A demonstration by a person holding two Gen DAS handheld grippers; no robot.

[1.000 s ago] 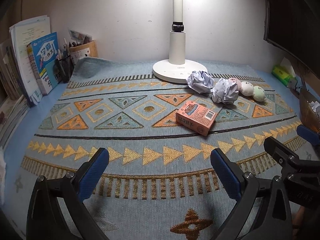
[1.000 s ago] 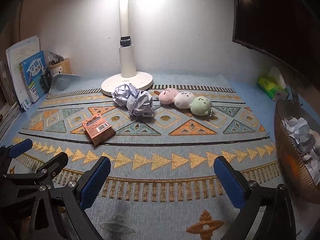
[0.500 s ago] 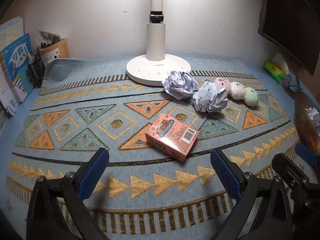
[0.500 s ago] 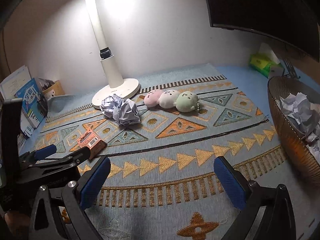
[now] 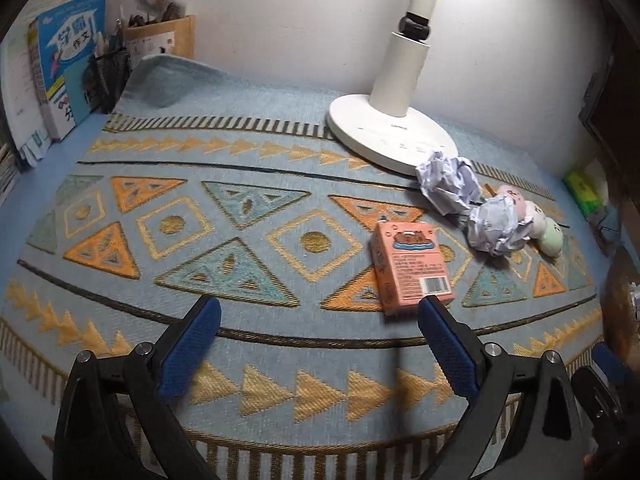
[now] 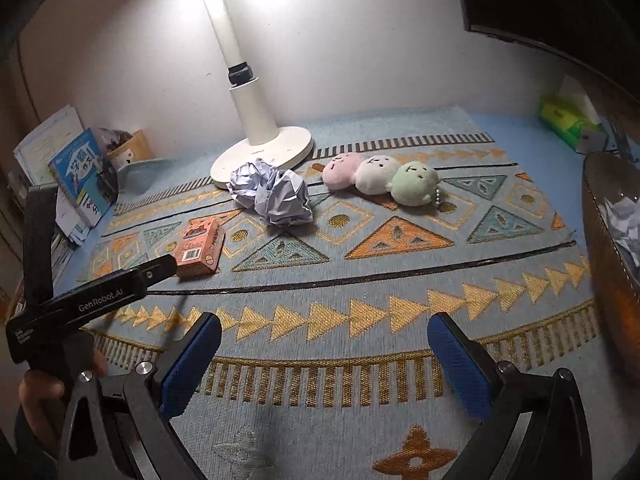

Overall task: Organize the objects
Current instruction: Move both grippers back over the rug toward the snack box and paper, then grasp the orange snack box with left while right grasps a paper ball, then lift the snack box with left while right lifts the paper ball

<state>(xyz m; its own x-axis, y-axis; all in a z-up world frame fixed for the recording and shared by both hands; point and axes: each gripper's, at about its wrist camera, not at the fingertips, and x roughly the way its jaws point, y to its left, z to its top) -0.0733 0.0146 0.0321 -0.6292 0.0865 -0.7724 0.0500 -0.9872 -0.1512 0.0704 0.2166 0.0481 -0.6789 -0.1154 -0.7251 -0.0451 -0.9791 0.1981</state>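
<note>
- Pink box (image 5: 412, 266) lies flat on the patterned mat (image 5: 200, 240), just beyond the right fingertip of the left gripper (image 5: 318, 314), whose jaws stand wide and empty.
- Right gripper (image 6: 324, 330) hovers wide apart over the mat, holding nothing; the box (image 6: 200, 248) is far left, crumpled paper balls (image 6: 276, 196) near the lamp base (image 6: 264, 156).

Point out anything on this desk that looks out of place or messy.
Two crumpled paper balls lie loose on the mat by the lamp base, while similar paper sits in the basket at right. The mat's far left corner is curled up.
</note>
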